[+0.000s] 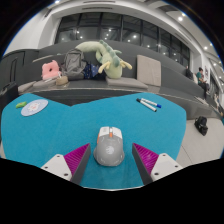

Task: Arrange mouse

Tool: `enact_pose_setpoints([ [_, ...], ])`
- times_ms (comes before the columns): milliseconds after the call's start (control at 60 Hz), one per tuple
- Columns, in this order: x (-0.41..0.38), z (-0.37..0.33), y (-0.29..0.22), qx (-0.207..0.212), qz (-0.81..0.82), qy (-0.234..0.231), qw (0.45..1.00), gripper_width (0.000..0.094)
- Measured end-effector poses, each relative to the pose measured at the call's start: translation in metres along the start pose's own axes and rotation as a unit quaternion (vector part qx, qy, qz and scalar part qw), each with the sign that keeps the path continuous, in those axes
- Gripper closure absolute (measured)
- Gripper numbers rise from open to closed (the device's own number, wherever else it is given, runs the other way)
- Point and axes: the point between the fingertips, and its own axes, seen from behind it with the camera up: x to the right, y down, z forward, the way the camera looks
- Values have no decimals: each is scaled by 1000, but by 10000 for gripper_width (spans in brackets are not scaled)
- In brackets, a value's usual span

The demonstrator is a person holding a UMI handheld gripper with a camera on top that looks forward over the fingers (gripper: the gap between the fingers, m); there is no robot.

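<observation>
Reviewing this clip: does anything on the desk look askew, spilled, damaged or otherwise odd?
Nothing stands out. The mouse sits flat on the teal mat, between the open gripper fingers with a gap each side. Two pens lie loose at a slant on the mat, and plush toys are piled at the back. No spill or damage shows.

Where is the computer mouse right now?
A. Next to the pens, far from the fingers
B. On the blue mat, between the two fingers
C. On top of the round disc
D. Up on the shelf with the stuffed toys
B: the grey mouse sits on the blue mat between the gripper's open fingers, with a gap at each side.
</observation>
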Motion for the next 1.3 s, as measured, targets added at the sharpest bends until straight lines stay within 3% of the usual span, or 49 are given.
enact_pose_setpoints([
  [217,-5,29,-4,-34,11,-3,999,88],
  [350,-10,38,-6,-42,11,-13,999,138],
  [400,-15,41,-5,-48,23,-24,998,206],
  [433,-15,43,-6,-51,38,-26,998,302],
  [467,-15,47,-7,-49,45,-24,997,466],
  [583,-13,47,-8,-58,47,-16,997,521],
  [800,-63,14,-89,3,37,-39,999,532],
  [983,-184,-1,-185,54,15,-97,994,531],
  [1133,-298,25,-218,50,-2,-136,989,530],
  [1300,-396,76,-205,10,1,-150,989,528],
])
